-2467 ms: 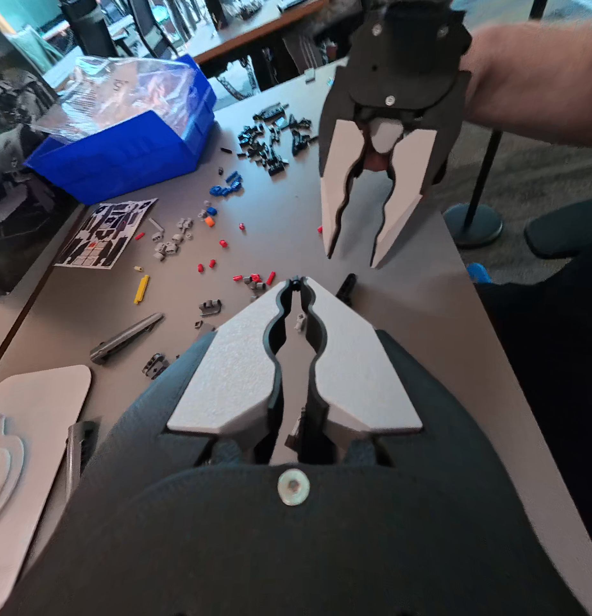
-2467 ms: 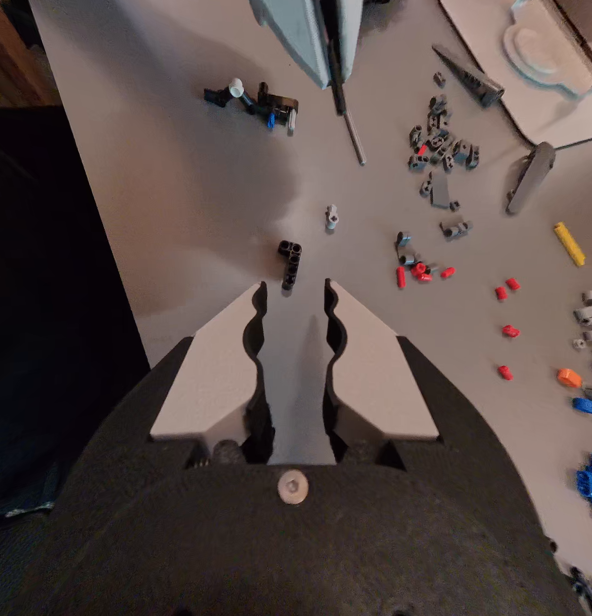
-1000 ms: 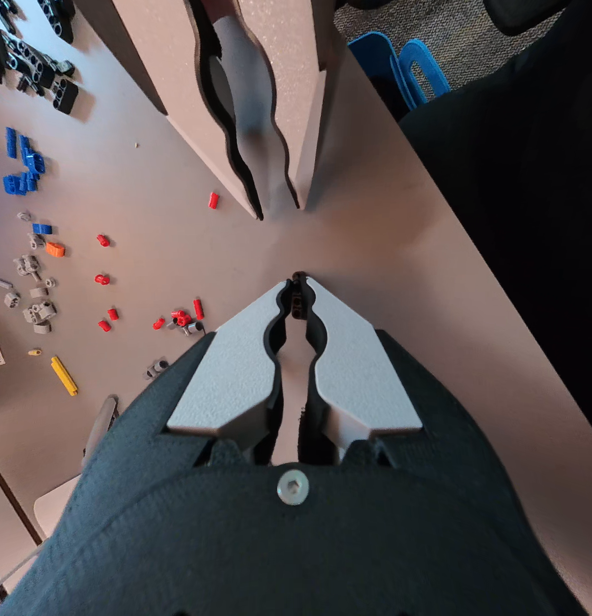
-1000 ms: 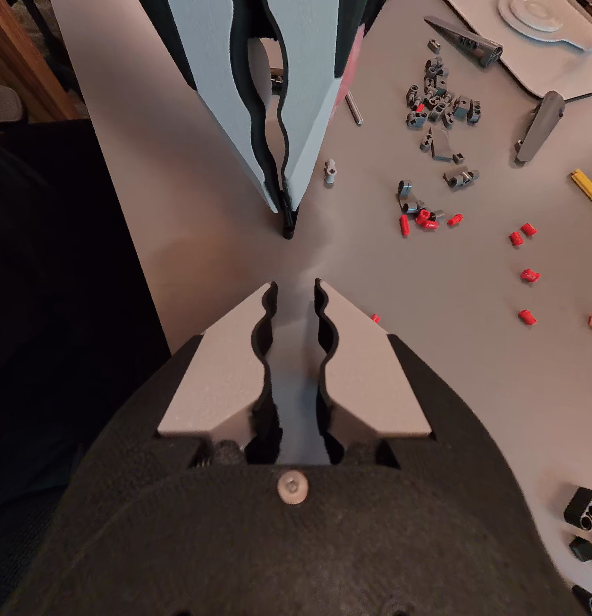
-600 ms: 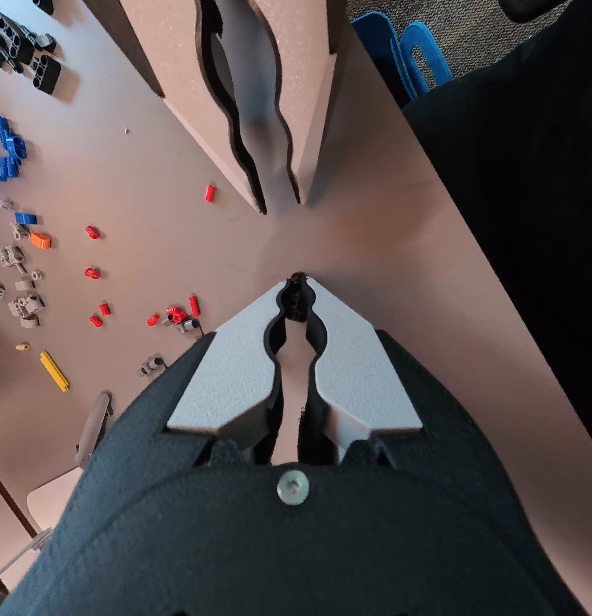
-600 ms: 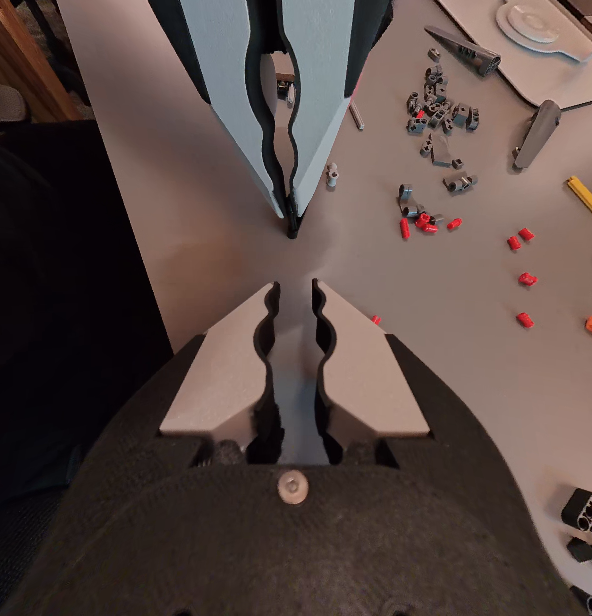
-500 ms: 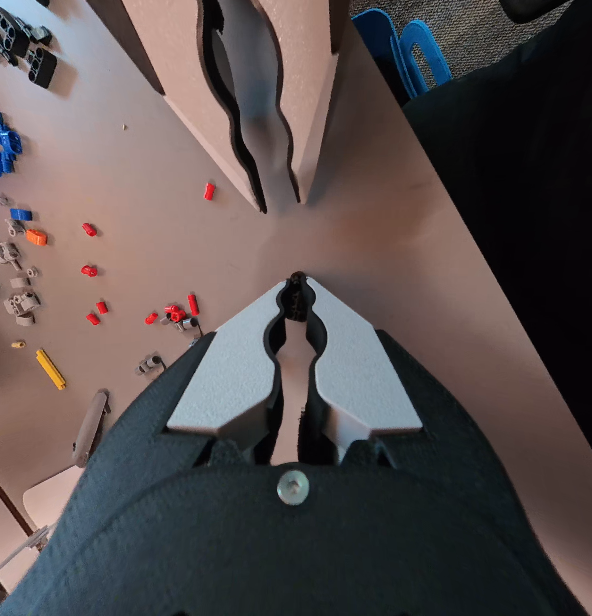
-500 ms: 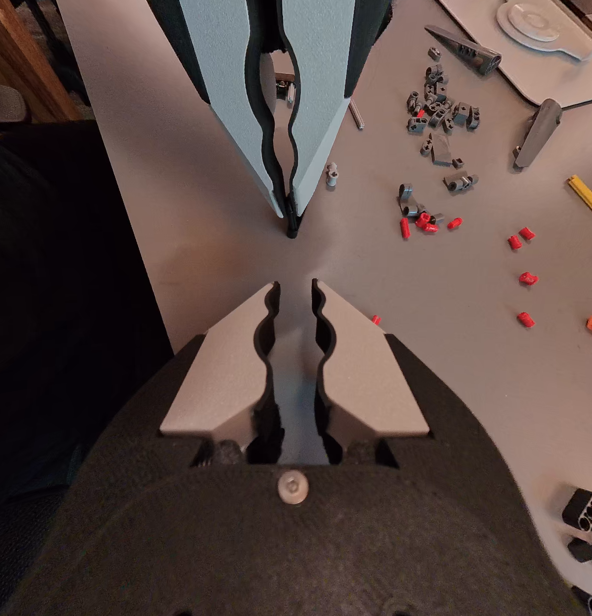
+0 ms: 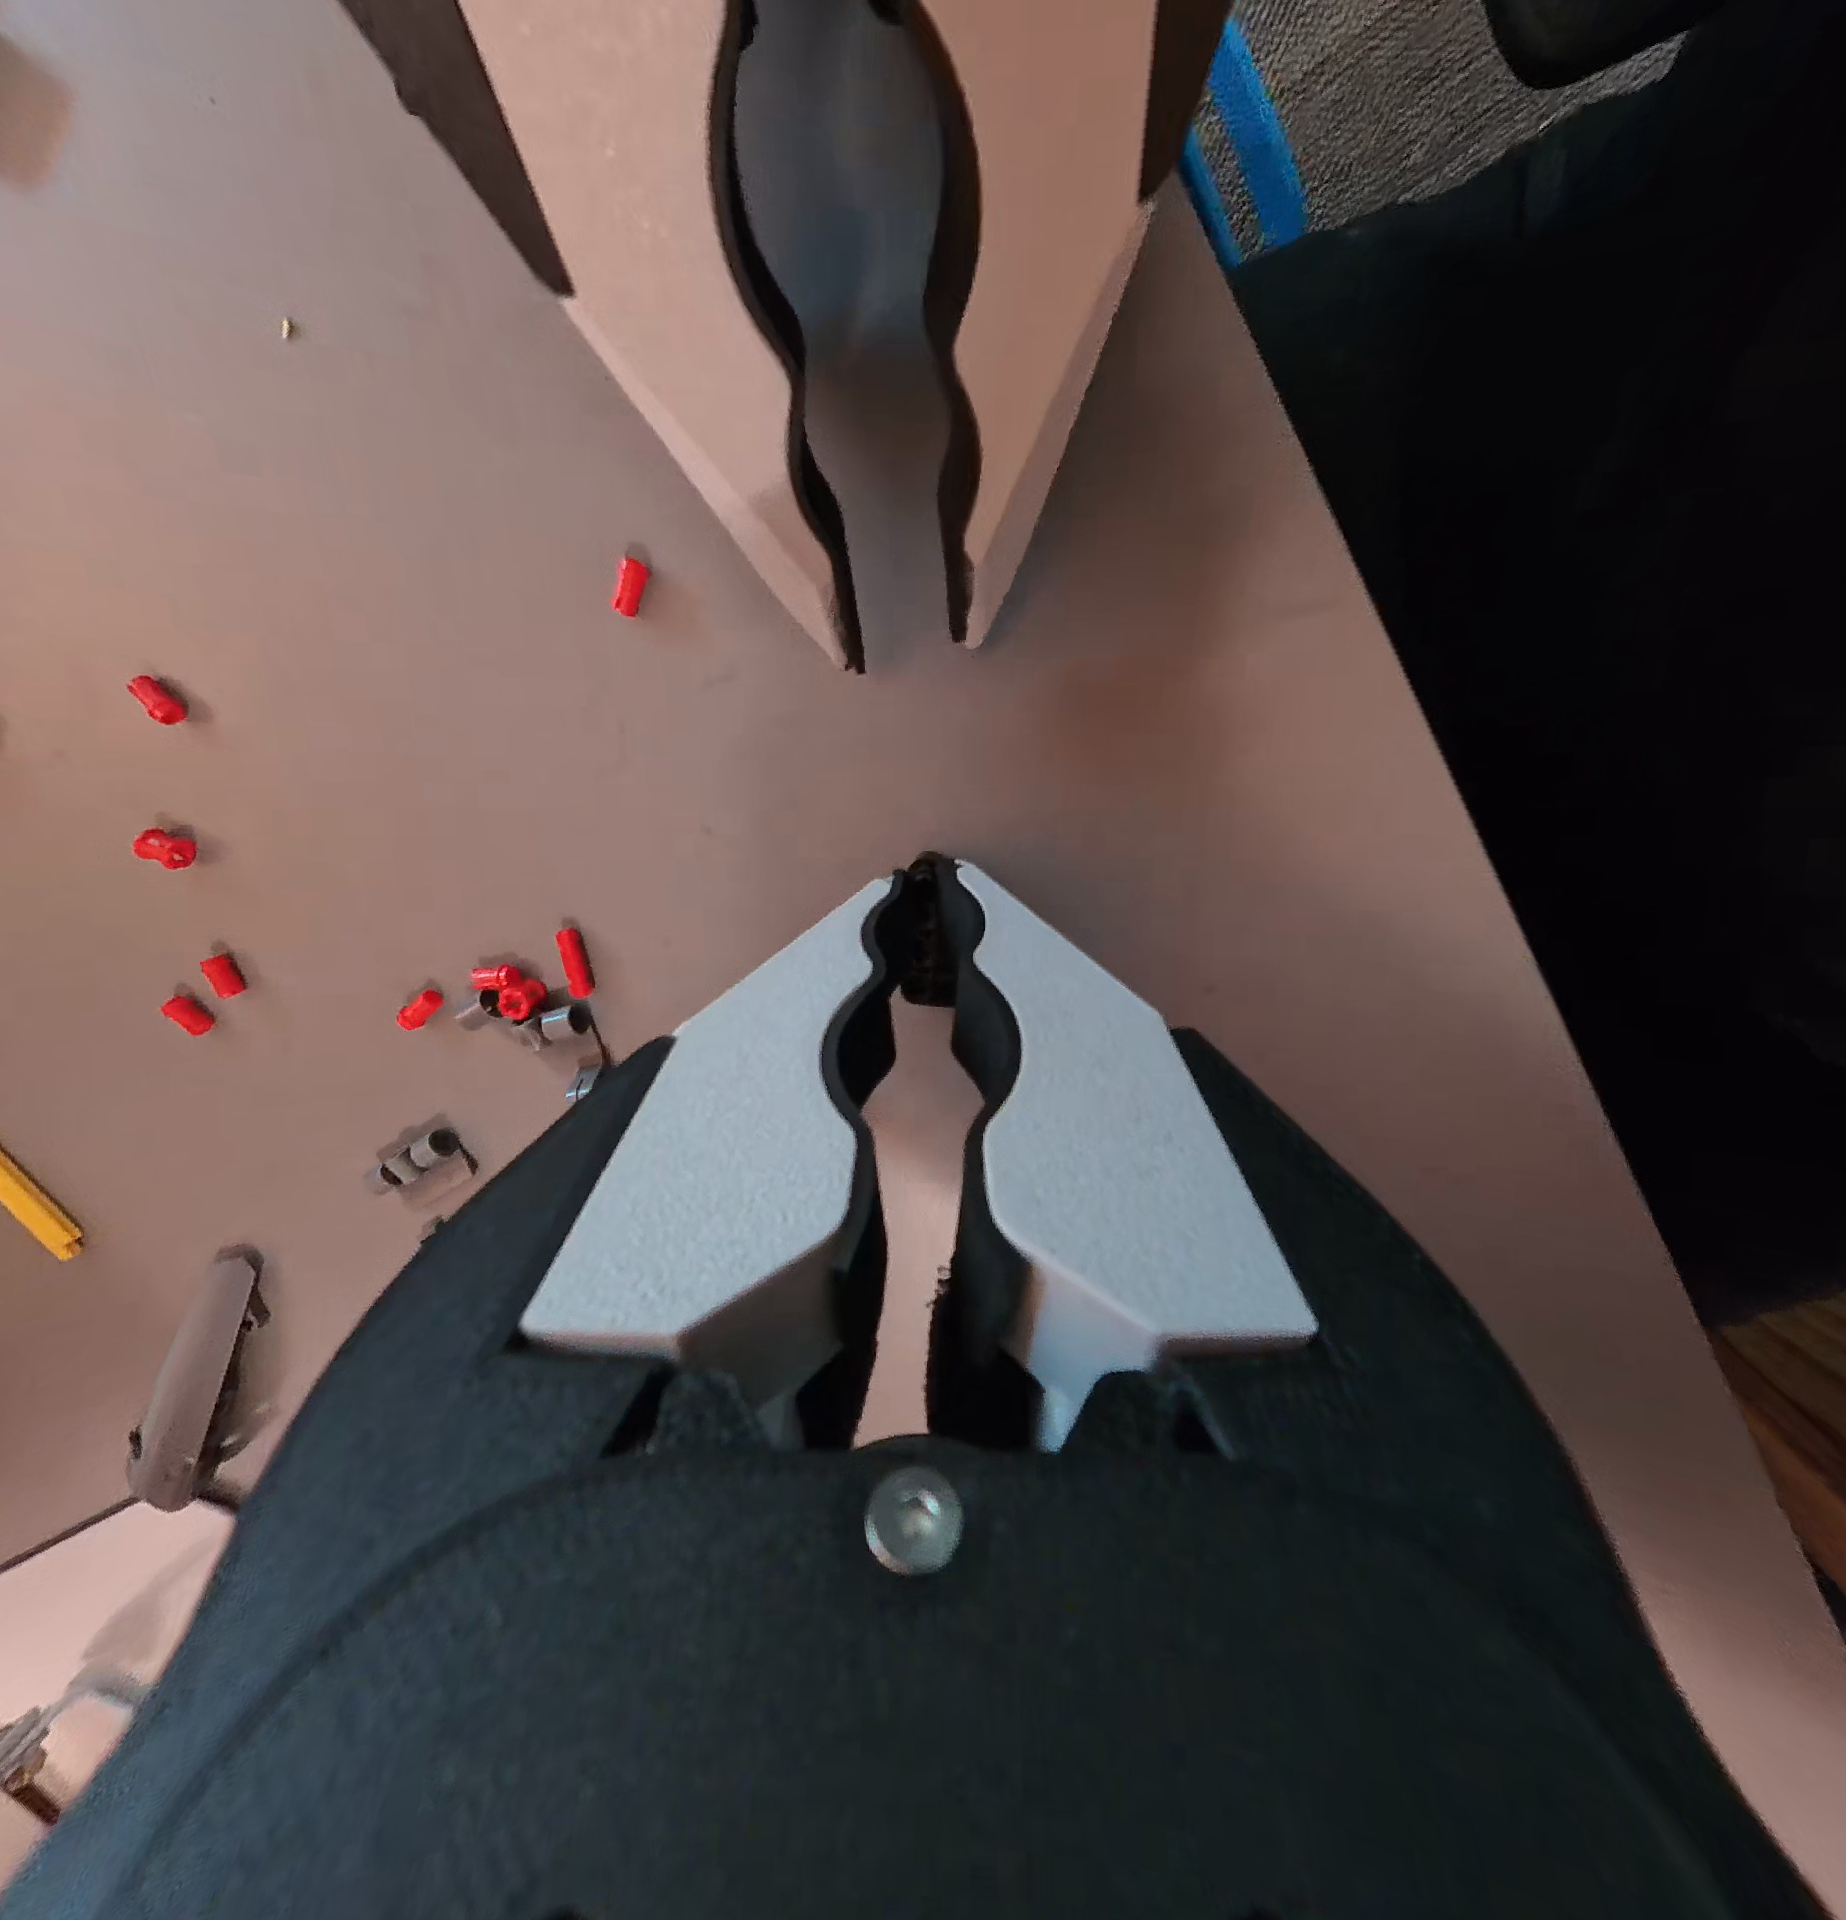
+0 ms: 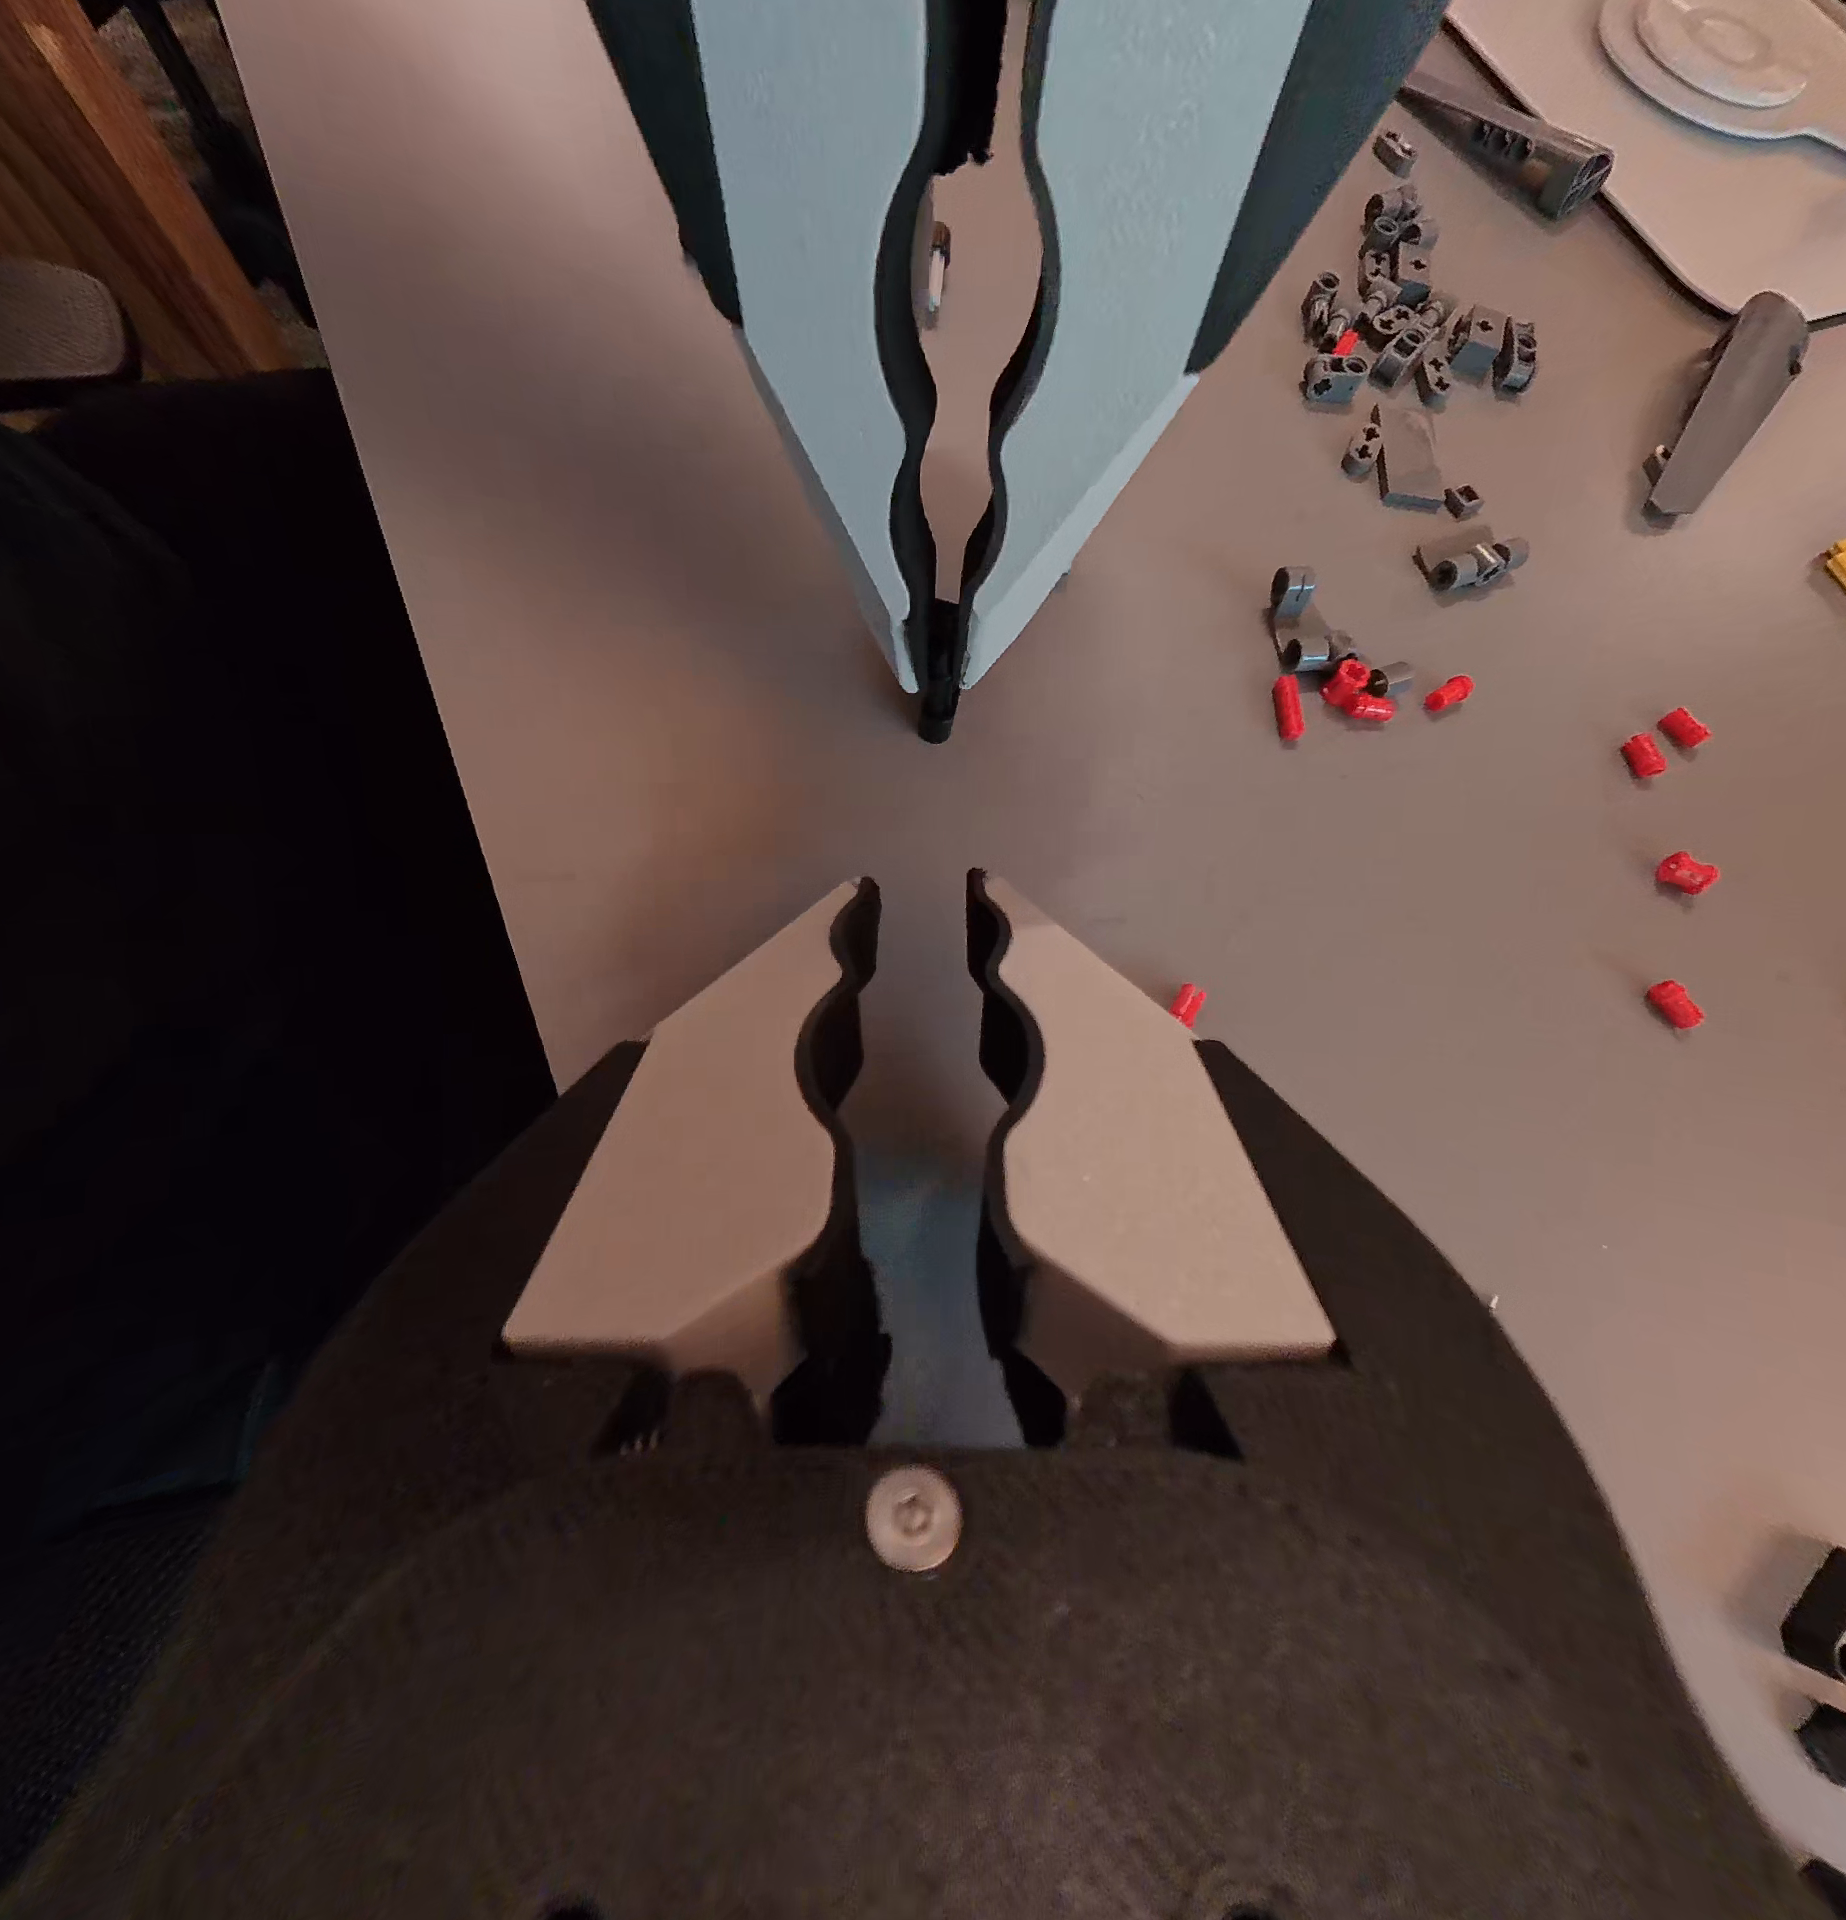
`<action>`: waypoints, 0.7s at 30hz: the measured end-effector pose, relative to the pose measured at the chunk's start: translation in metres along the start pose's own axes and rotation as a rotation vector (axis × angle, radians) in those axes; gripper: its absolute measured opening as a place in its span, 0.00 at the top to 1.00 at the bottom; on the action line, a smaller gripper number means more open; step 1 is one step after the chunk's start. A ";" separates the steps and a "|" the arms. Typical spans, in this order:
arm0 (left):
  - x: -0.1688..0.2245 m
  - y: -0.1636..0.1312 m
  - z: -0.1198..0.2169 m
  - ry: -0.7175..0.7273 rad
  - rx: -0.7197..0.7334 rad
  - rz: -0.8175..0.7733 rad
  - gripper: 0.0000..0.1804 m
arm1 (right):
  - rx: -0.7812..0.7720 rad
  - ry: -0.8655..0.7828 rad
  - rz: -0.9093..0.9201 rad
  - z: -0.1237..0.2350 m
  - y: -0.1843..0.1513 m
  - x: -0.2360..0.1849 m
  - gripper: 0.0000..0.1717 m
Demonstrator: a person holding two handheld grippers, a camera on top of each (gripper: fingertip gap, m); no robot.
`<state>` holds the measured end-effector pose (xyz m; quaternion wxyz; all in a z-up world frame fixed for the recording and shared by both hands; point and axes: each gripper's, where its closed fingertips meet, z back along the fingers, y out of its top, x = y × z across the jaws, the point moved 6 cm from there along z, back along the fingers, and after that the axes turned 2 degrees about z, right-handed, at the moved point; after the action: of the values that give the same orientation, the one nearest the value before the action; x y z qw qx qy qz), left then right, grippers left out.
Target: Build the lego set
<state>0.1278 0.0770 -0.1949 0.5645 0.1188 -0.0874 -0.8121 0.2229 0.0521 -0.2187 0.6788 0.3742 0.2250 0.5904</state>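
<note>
table [image 10: 1314, 1039] is a plain grey slab, its edge running past both grippers with dark floor and a dark seat beyond. both grippers hang tips-down over the strip near that edge, facing each other tip to tip, well apart.

left gripper [image 9: 927, 883]: pointed away from its camera and down at the table, jaws nearly closed, clamped on a small black beam piece [image 10: 938, 686]. both pads press its sides; its end pokes out past the fingertips. from the right wrist view the piece sits just above or on the table, cannot tell which.

right gripper [image 10: 921, 888]: mirrored pose, jaws parted with a clear gap, bare table seen between the pads, nothing gripped. its tips aim at the black piece across the gap.

scattered on the table off to the side: long grey curved part [image 10: 1719, 405], grey connector cluster [image 10: 1418, 332], yellow axle [image 9: 20, 1190], red pins [image 10: 1334, 696], single red pin [image 9: 628, 587] near the right gripper's fingers.
</note>
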 end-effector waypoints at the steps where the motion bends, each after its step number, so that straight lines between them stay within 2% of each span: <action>1: -0.001 -0.001 0.000 -0.012 0.010 0.012 0.99 | 0.000 0.002 0.000 0.000 0.000 0.000 0.92; 11: -0.004 -0.007 -0.004 -0.056 0.093 0.076 0.99 | 0.005 0.018 -0.006 0.002 -0.001 0.000 0.92; 21: -0.002 -0.010 -0.007 -0.027 0.147 0.091 0.99 | -0.001 0.021 -0.013 0.001 -0.001 0.001 0.92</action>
<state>0.1219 0.0823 -0.2036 0.5894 0.1448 -0.1599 -0.7785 0.2247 0.0523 -0.2189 0.6803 0.3664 0.2341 0.5901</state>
